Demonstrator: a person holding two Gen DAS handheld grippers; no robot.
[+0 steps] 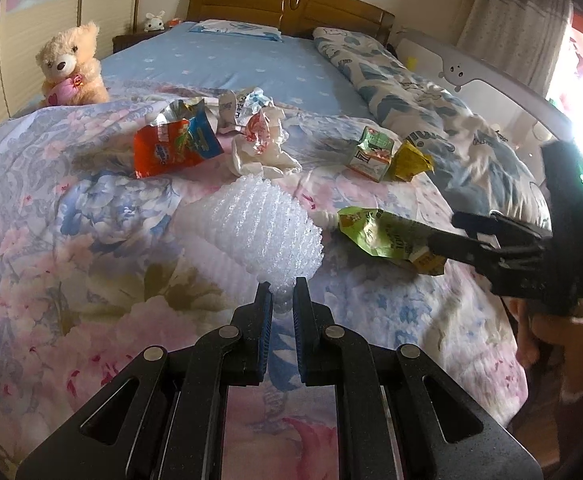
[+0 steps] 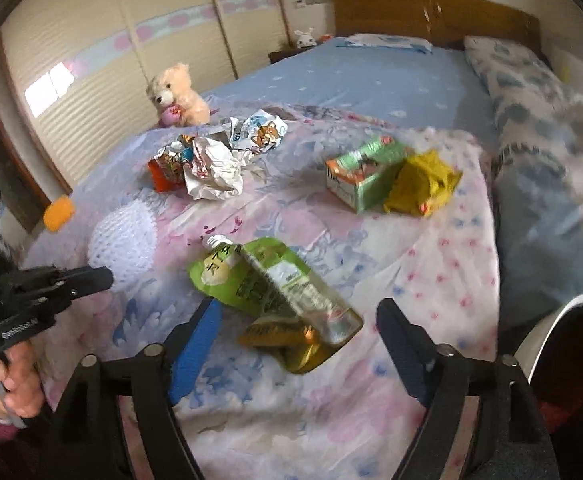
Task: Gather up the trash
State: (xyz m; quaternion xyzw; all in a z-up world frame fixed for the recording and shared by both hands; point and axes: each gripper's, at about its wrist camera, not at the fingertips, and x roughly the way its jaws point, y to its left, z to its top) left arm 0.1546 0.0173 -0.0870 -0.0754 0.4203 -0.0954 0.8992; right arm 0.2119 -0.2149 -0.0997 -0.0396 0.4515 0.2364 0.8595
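Trash lies on a floral quilt (image 1: 91, 240). My left gripper (image 1: 282, 292) is shut on the near edge of a white foam net sleeve (image 1: 259, 224); the sleeve also shows in the right wrist view (image 2: 125, 236). My right gripper (image 2: 297, 312) is open, its jaws on either side of a green drink pouch (image 2: 267, 280), which also shows in the left wrist view (image 1: 379, 232). Farther back lie an orange snack bag (image 1: 171, 144), crumpled white paper (image 1: 263, 148), a green carton (image 1: 373, 152) and a yellow wrapper (image 1: 409, 160).
A teddy bear (image 1: 71, 68) sits at the quilt's far left. A rolled blue-patterned blanket (image 1: 411, 92) lies along the right side. A wooden headboard (image 1: 283, 4) and a wardrobe (image 2: 111, 60) stand behind. A white-rimmed bin (image 2: 571, 344) shows at the lower right.
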